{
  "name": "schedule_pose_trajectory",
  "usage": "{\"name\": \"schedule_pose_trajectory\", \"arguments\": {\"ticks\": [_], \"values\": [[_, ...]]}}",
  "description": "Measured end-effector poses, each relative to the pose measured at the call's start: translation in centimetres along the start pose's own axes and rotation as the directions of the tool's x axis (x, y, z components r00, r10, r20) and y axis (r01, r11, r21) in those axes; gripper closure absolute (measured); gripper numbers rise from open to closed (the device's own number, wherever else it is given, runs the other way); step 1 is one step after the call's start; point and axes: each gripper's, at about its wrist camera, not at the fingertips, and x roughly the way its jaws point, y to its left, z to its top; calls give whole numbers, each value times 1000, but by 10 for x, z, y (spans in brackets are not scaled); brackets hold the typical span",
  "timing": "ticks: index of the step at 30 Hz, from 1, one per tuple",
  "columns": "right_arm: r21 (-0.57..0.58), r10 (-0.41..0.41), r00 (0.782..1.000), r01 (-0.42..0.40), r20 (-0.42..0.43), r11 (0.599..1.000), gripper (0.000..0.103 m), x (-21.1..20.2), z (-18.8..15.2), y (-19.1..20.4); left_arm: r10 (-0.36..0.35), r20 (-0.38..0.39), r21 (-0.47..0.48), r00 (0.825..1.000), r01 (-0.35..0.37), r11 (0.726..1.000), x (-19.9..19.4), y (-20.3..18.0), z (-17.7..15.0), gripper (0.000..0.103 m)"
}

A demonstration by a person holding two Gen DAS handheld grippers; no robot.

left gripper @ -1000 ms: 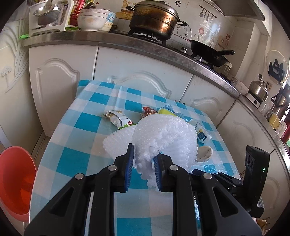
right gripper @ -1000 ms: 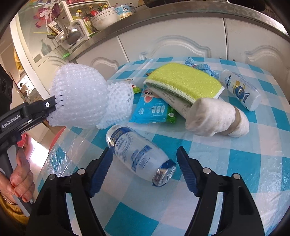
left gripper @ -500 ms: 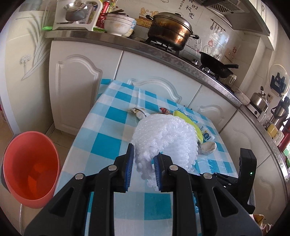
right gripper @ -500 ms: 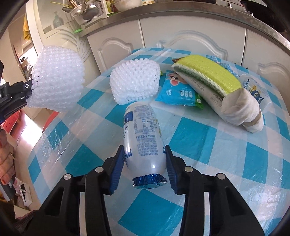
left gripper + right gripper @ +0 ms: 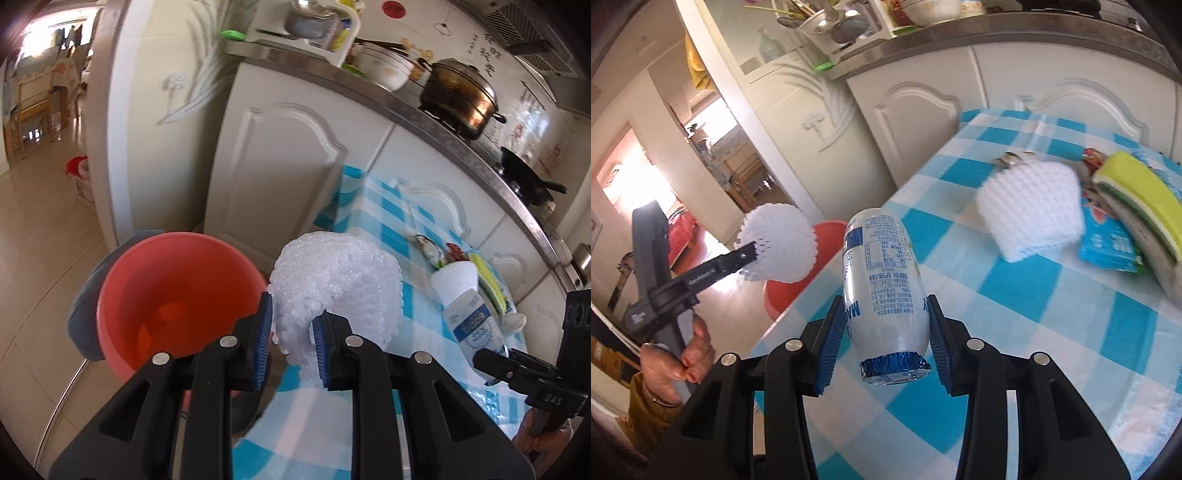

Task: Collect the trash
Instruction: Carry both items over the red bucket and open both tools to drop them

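Observation:
My left gripper (image 5: 291, 339) is shut on a white foam net (image 5: 340, 280), held past the table's left edge beside and above a red bucket (image 5: 173, 291) on the floor. The right wrist view shows the same foam net (image 5: 779, 243) over the red bucket (image 5: 798, 280). My right gripper (image 5: 886, 343) is shut on a white plastic bottle (image 5: 882, 288) with blue print and a blue foil cap. The bottle is lifted off the blue-checked table (image 5: 1052, 325), near its left edge. The bottle (image 5: 472, 325) also shows at the right of the left wrist view.
On the table lie a second foam net (image 5: 1030, 210), a blue packet (image 5: 1108, 240), a green-yellow sponge (image 5: 1137, 192) and small wrappers (image 5: 428, 243). White cabinets (image 5: 280, 166) stand behind, under a counter with a pot (image 5: 458, 96). A hand (image 5: 676, 365) holds the left gripper's handle.
The left gripper swung left off the table with the foam net, bringing the red bucket close. The right gripper shut on the bottle, lifted it and carried it left.

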Motion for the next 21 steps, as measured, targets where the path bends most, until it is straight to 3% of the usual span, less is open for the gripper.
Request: {"name": "schedule_pose_trajectory", "arguments": {"ticks": [4, 12, 15, 18, 21], "values": [[-14, 88, 995, -89, -55, 996, 58, 35, 16, 31, 76, -2, -63, 997, -76, 995, 5, 43, 1, 80], [-75, 126, 978, -140, -168, 987, 58, 111, 37, 88, 156, -78, -117, 985, -164, 979, 32, 94, -12, 78], [-109, 104, 976, -127, -192, 986, 57, 135, 39, 103, 162, -96, -125, 982, -173, 977, 40, 104, -18, 69], [-128, 74, 975, -102, -208, 986, 55, 154, 38, 106, 180, -109, -126, 978, -193, 973, 47, 109, -24, 50], [-122, 66, 983, -88, -174, 989, 34, 156, 36, 102, 194, -104, -120, 975, -206, 971, 48, 111, -28, 38]]}}
